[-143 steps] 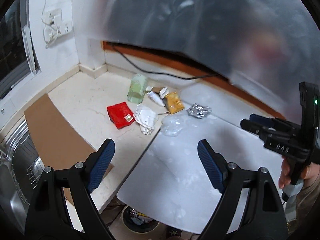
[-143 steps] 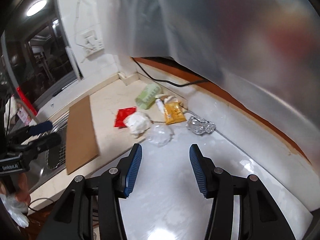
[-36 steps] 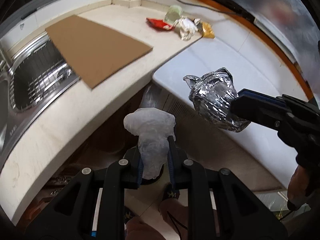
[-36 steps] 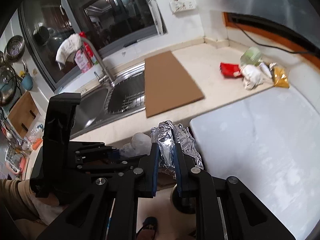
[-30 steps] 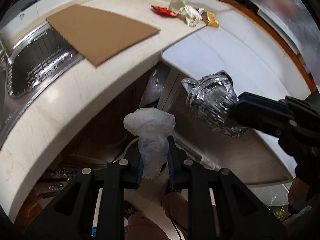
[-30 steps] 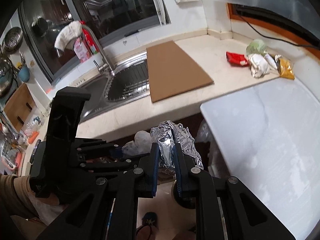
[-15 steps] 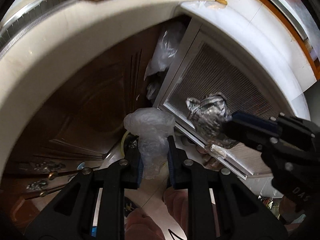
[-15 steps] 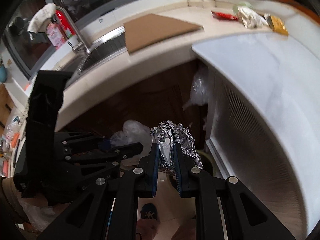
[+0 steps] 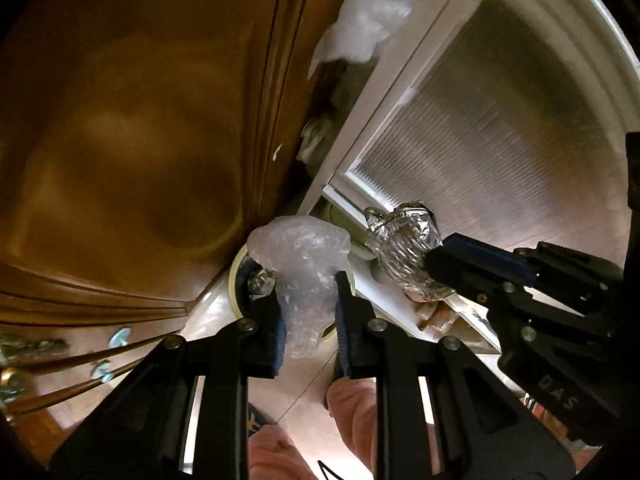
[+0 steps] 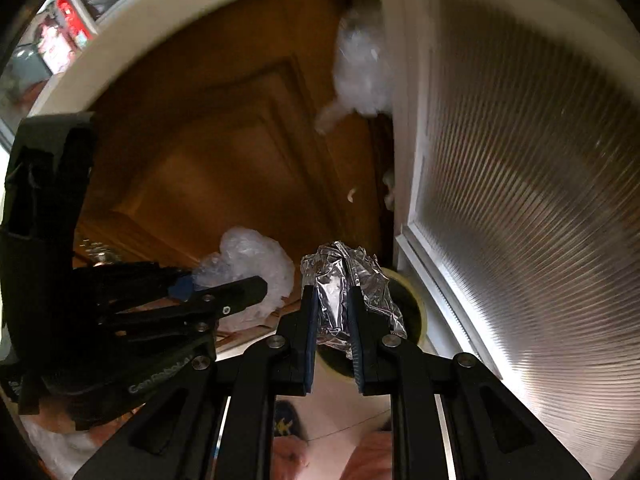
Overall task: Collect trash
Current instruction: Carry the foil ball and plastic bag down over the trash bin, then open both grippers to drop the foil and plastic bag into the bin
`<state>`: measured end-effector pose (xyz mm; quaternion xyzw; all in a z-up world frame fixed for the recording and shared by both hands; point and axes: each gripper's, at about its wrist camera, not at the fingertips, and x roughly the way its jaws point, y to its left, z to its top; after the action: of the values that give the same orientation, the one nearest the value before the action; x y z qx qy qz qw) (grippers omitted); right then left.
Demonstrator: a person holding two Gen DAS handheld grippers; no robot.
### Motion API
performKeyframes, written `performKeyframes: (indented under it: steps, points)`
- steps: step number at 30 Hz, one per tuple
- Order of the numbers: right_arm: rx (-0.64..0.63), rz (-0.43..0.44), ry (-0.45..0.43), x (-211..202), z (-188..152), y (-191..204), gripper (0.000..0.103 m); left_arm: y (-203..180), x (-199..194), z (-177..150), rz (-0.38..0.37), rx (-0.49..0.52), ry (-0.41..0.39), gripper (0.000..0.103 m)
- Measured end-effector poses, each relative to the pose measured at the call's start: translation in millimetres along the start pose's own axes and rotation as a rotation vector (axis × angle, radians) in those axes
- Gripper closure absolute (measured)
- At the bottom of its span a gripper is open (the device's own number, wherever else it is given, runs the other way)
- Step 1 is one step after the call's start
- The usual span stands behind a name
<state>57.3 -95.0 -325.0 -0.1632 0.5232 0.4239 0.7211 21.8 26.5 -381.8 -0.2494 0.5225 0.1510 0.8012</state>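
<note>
Two claws, both full — the left claw (image 9: 308, 320) pinches a plastic wad (image 9: 304, 256), the right claw (image 10: 334, 328) a foil ball (image 10: 344, 280), with a bin (image 10: 408, 308) just beyond.

The left tool (image 9: 308, 328) is black with blue pads on its fingers (image 9: 279, 334), and the clump of plastic wrap (image 9: 304, 264) it carries is cloudy, see-through white. The right tool (image 10: 334, 332) has the same black frame and blue pads, with a bright silver, mirror-creased foil ball (image 10: 344, 284). The cabinet door (image 9: 132, 132) behind is warm brown wood with a golden sheen. The panel (image 10: 520, 184) beside it is white-framed, its pane grey with fine ribbed lines. A bin rim (image 10: 418, 300) below looks pale yellow, though it is dim there. The floor (image 9: 296, 392) is glossy off-white tile.
</note>
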Motion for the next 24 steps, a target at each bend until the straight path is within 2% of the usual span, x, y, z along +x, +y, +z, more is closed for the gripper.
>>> performKeyframes:
  steps: [6, 11, 14, 16, 18, 24]
  points:
    - [0.061, 0.021, 0.036, 46, -3, -21, 0.088, 0, 30, -6, -0.003, -0.008, 0.013, 0.085]
    - [0.108, 0.036, 0.048, 77, -4, -39, 0.084, -1, 48, -7, 0.033, -0.011, 0.020, 0.076]
    - [0.127, 0.021, 0.057, 93, -6, -51, 0.081, 5, 56, -6, 0.048, -0.037, 0.030, 0.057]
    - [0.134, 0.011, 0.059, 96, -7, -56, 0.080, 9, 56, -6, 0.050, -0.050, 0.023, 0.039]
    - [0.135, 0.000, 0.061, 98, -6, -60, 0.076, 11, 53, -6, 0.052, -0.054, 0.021, 0.031]
    - [0.115, -0.007, 0.059, 90, -6, -58, 0.075, 9, 39, -7, 0.064, -0.054, 0.033, 0.030]
